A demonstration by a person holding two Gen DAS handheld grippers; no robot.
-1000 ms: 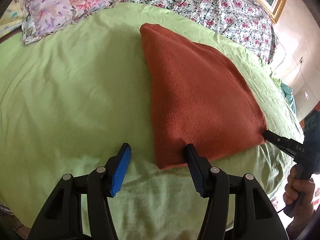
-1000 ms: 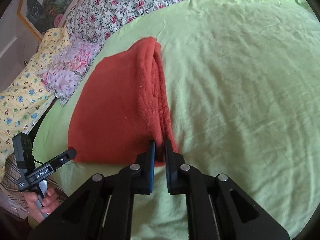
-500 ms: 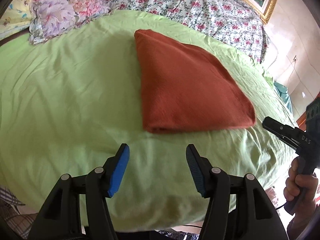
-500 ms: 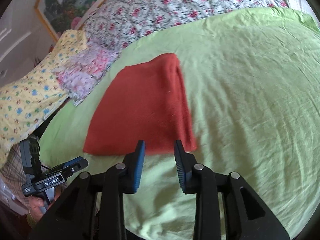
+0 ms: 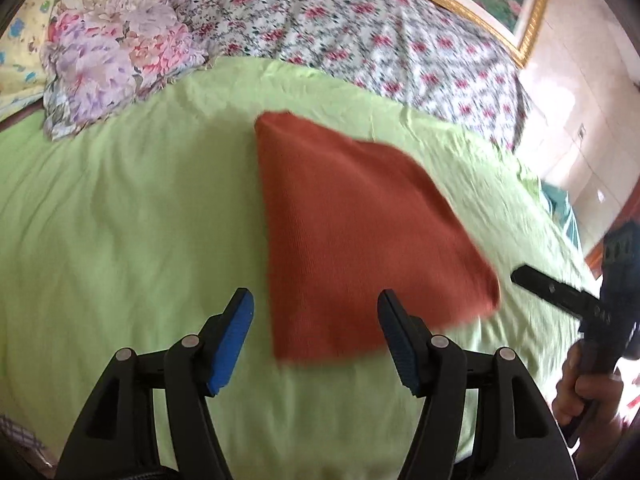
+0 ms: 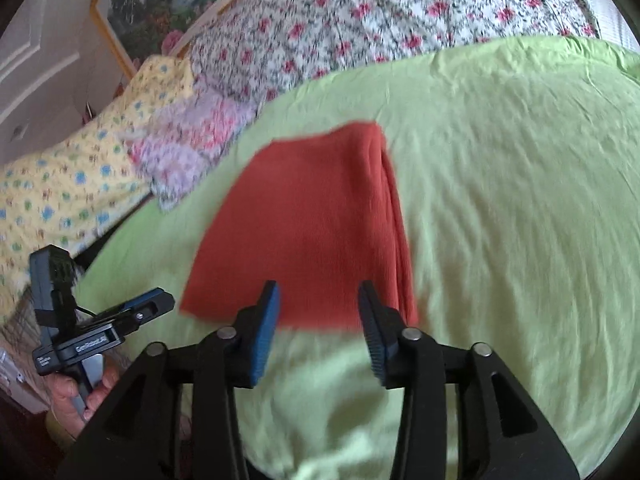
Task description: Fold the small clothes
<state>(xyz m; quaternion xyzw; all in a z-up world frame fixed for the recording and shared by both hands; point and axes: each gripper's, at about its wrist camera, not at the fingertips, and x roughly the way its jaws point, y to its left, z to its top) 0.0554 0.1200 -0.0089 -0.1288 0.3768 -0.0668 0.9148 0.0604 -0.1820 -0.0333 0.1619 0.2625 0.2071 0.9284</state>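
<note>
A rust-orange cloth [image 5: 352, 236] [image 6: 308, 236] lies folded flat on the green bedspread [image 5: 120, 220] [image 6: 500, 200], its layered fold edge on the right in the right wrist view. My left gripper [image 5: 316, 320] hangs above the cloth's near edge, jaws opening, nothing between them. My right gripper [image 6: 320, 312] hovers above the cloth's near right corner, jaws opening, nothing held. Each gripper shows in the other's view, the right gripper [image 5: 560, 296] at the right edge and the left gripper [image 6: 120, 320] at lower left, each in a hand.
Floral pillows [image 5: 120, 56] [image 6: 188, 152] and a flowered quilt [image 5: 360, 32] [image 6: 400, 12] lie at the back of the bed. A yellow patterned pillow [image 6: 72, 184] sits at the left. A gold-framed picture [image 5: 500, 4] hangs on the wall. The bed's near edge drops off just below the grippers.
The right gripper let go of the cloth's corner and its jaws spread apart. Both grippers rose and drew back from the cloth, which now lies free on the bed.
</note>
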